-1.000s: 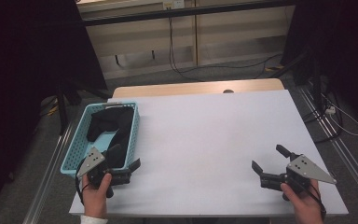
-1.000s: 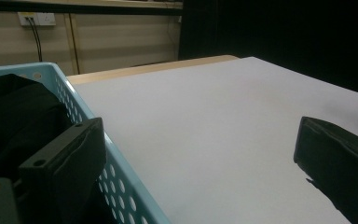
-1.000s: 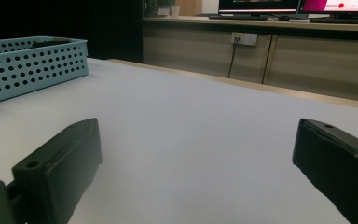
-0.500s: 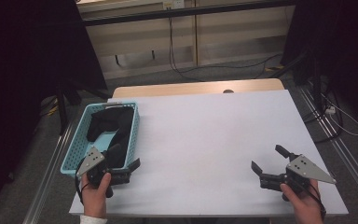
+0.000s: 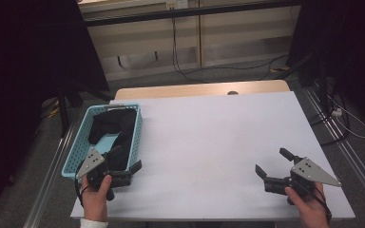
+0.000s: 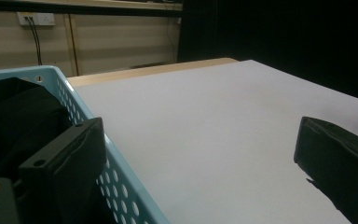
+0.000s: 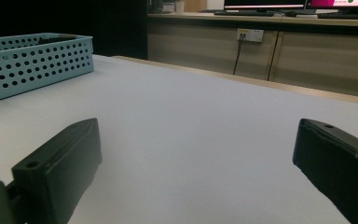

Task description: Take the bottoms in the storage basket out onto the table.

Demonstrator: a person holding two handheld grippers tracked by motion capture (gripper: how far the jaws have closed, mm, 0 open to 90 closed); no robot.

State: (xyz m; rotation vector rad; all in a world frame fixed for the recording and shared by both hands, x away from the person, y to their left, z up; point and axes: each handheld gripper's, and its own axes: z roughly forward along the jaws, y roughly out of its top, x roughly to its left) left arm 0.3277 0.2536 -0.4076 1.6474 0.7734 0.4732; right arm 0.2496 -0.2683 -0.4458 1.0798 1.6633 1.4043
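Observation:
A light blue perforated basket [image 5: 74,154] stands at the table's left edge, with black cloth [image 5: 114,124] heaped inside. My left gripper [image 5: 126,160] is open at the basket's near right corner, one jaw above the inside and one over the white table top [image 5: 218,137]. In the left gripper view the basket wall [image 6: 121,196] runs between the jaws of my left gripper [image 6: 200,172], and the black cloth [image 6: 23,112] lies at the left. My right gripper [image 5: 272,161] is open near the front right, holding nothing. In its own view my right gripper [image 7: 198,163] faces the basket [image 7: 32,65] across the table.
A strip of bare wood [image 5: 195,90] shows along the table's far edge. Beyond it are wall panels and cables [image 5: 185,57] on the floor. Metal rails [image 5: 342,142] run beside the table on both sides.

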